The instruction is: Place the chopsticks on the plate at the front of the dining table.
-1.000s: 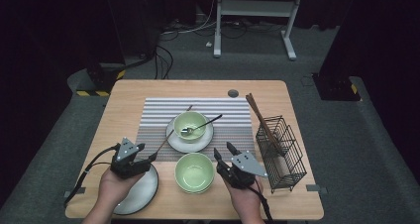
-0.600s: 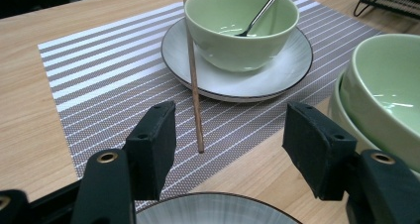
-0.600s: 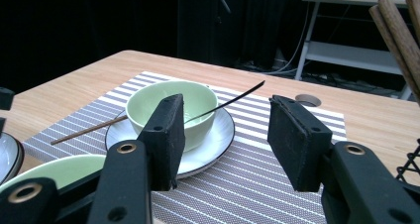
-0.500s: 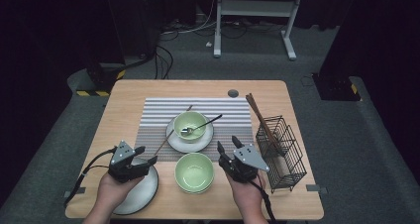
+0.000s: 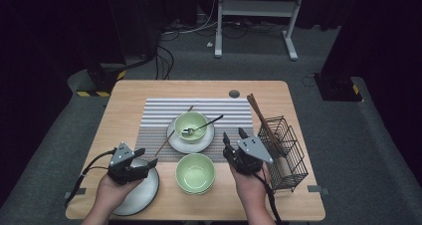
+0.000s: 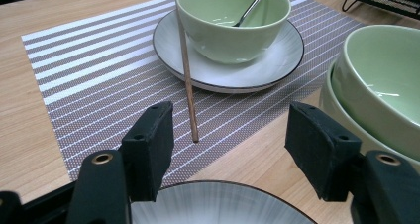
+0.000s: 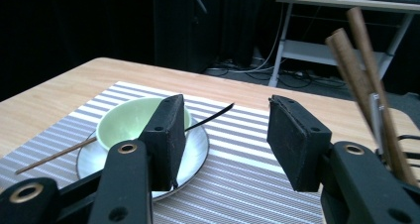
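A green bowl (image 5: pixel 191 124) with a spoon (image 5: pixel 206 124) in it stands on a white saucer (image 5: pixel 175 144) on the striped placemat (image 5: pixel 154 115). A single chopstick (image 5: pixel 167 139) leans against the saucer's left side. My left gripper (image 5: pixel 146 157) is open above the rim of a grey plate (image 5: pixel 144 194); in the left gripper view its jaws (image 6: pixel 230 117) frame the chopstick (image 6: pixel 187 70). My right gripper (image 5: pixel 234 134) is open and empty beside the wire basket (image 5: pixel 293 160); its view (image 7: pixel 225 110) faces the bowl (image 7: pixel 124 122) and spoon handle (image 7: pixel 214 116).
Two stacked green bowls (image 5: pixel 195 172) sit between my hands near the front edge. Brown chopsticks (image 5: pixel 260 116) stand in the wire basket at the right. A small round grommet (image 5: pixel 234 93) lies at the back of the wooden table (image 5: pixel 124 98).
My right gripper has edged forward toward the bowl with the spoon. The left gripper has hardly moved.
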`<state>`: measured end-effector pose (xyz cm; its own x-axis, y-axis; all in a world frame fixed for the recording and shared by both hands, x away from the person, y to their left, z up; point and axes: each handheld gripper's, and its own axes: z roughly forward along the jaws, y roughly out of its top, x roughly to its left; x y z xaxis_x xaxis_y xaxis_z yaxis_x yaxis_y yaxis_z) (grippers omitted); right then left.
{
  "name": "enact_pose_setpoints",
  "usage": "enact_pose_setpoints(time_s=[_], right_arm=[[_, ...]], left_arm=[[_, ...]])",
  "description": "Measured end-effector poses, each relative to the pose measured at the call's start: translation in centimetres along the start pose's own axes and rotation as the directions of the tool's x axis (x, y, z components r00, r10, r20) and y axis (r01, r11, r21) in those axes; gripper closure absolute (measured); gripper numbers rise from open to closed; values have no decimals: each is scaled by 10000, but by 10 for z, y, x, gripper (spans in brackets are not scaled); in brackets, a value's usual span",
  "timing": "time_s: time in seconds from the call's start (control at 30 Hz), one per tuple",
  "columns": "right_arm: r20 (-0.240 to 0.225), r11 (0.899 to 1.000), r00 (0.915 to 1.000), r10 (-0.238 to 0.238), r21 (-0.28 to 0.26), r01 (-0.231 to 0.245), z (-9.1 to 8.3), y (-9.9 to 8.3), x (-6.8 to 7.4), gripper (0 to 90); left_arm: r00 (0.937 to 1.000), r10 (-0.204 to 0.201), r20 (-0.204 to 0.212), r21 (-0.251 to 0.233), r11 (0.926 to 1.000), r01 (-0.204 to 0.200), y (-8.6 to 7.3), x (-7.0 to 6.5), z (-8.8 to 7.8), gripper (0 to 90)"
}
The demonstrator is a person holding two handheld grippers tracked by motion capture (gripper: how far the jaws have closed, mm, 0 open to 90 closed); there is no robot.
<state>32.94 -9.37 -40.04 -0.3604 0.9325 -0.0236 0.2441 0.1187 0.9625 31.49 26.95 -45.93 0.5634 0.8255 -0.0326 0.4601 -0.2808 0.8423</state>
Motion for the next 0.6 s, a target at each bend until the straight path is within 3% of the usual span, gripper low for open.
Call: enact_pose_setpoints(time_s=[0.6], right_arm=[[665, 9993, 9975, -242, -261, 259, -7, 23, -18, 505]], left_arm=[[9998, 85, 154, 67, 9999, -86, 1, -1, 4, 355]])
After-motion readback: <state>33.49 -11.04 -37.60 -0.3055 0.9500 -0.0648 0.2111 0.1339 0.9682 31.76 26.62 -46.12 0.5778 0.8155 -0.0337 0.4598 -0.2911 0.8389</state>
